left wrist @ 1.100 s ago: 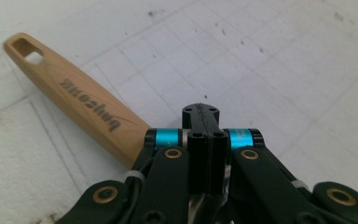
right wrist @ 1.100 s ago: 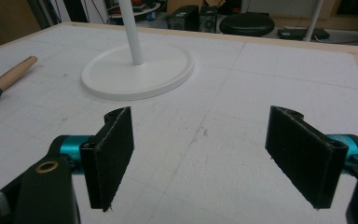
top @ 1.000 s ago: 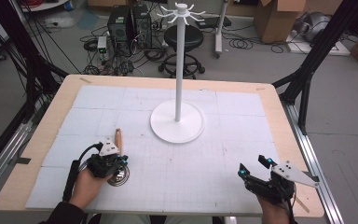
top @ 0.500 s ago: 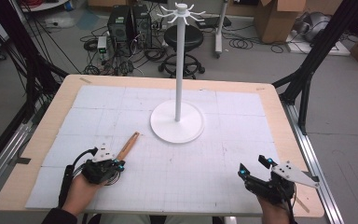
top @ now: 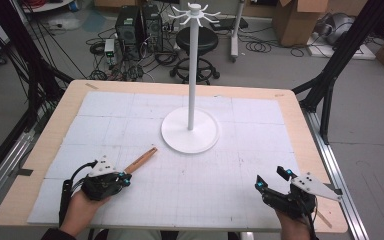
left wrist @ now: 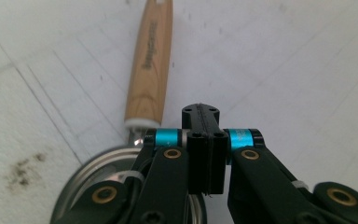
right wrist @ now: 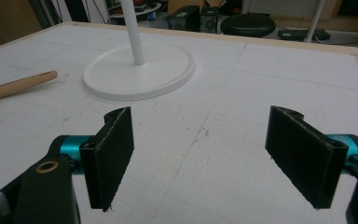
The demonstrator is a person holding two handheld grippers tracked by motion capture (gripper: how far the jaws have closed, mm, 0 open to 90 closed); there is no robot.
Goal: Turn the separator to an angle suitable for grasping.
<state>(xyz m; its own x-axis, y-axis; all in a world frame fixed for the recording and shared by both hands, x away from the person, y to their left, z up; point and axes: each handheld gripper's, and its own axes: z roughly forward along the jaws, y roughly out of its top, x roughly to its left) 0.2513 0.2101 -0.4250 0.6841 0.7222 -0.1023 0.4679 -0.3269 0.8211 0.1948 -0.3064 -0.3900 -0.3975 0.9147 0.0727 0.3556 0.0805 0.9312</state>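
A utensil with a wooden handle point(top: 141, 161) lies flat on the white mat, pointing toward the stand. In the left gripper view its handle point(left wrist: 151, 60) runs away from a round metal rim point(left wrist: 88, 163) that sits under the gripper's linkage. My left gripper point(top: 125, 176) point(left wrist: 200, 116) rests at the utensil's near end. Its jaws have just been opening, but the pads still look pressed together with nothing seen between them. My right gripper point(top: 271, 177) point(right wrist: 200, 154) stands wide open over bare mat at the front right, holding nothing.
A white stand with a round base point(top: 190, 131) point(right wrist: 140, 70), a tall pole and hooks on top stands at the table's middle back. The wooden handle point(right wrist: 18, 85) lies left of it. The table's wooden edge point(top: 300, 120) frames the mat.
The wooden handle, raised steeply a second ago, has tipped down and now lies flat on the mat. The left hand shifted slightly forward. The right gripper has not moved.
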